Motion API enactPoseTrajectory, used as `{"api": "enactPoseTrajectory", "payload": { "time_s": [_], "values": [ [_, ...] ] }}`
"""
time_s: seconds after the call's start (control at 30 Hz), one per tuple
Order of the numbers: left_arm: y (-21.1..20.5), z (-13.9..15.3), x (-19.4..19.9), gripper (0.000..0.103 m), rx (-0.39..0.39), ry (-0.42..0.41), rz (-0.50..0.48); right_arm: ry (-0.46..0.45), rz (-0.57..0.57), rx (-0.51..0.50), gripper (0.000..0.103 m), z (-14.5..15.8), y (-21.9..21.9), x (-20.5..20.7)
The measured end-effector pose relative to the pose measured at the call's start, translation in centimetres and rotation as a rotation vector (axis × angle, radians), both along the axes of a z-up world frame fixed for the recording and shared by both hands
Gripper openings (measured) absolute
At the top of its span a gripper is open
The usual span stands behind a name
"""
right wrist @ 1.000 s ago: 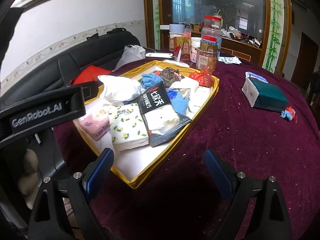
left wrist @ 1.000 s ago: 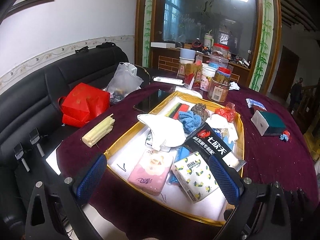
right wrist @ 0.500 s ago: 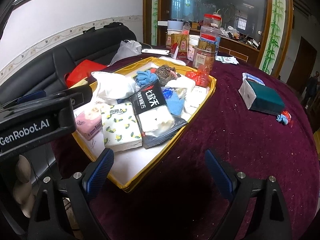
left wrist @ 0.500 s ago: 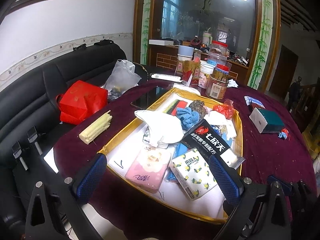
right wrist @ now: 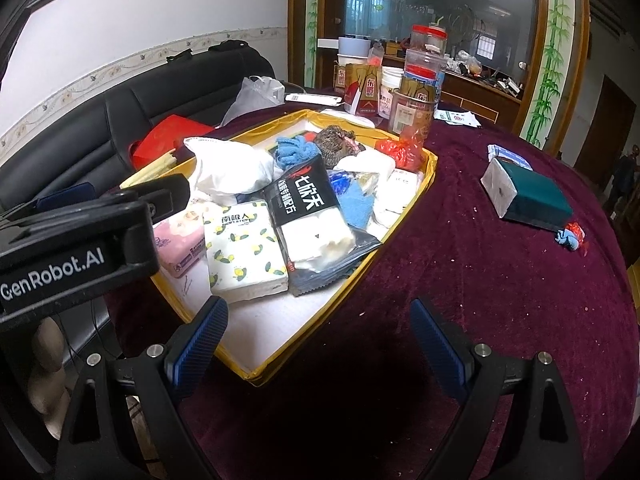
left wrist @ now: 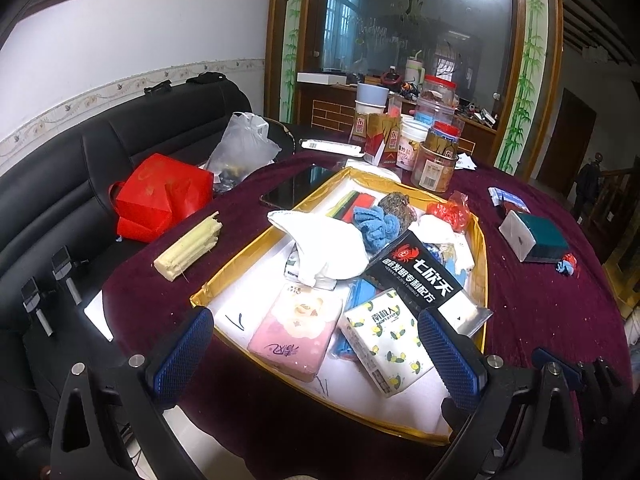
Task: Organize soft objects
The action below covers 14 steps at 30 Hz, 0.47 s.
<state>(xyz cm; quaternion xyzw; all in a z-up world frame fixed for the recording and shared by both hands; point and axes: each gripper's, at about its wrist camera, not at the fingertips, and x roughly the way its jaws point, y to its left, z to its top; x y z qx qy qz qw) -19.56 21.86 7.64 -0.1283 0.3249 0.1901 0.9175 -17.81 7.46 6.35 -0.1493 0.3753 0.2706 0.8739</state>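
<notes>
Both my pairs of fingers stand wide apart, gripping nothing. My left fingers [left wrist: 312,344] frame the pink tissue pack [left wrist: 294,332] and lemon-print tissue pack [left wrist: 386,344] inside the gold-rimmed tray [left wrist: 240,264]; my right fingers [right wrist: 318,338] hover over the tray's near corner on the tabletop [right wrist: 500,280].

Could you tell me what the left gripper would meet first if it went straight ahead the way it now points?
Most likely the pink tissue pack in the gold tray, between the open left gripper fingers; depth is uncertain.

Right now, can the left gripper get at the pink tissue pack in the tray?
Probably yes. The left gripper is open, the pink tissue pack lies just ahead between its fingers, top uncovered; only the lemon-print tissue pack crowds one side.
</notes>
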Motion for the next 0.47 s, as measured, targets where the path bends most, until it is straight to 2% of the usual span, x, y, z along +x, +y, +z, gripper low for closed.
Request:
{"api": "enactPoseTrajectory", "payload": {
  "time_s": [0.47],
  "values": [
    [0.71,-0.57,0.05,0.103,-0.036,0.027,0.003,0.015,0.004,0.008,0.092,-0.14,-0.31,0.16]
  ]
}}
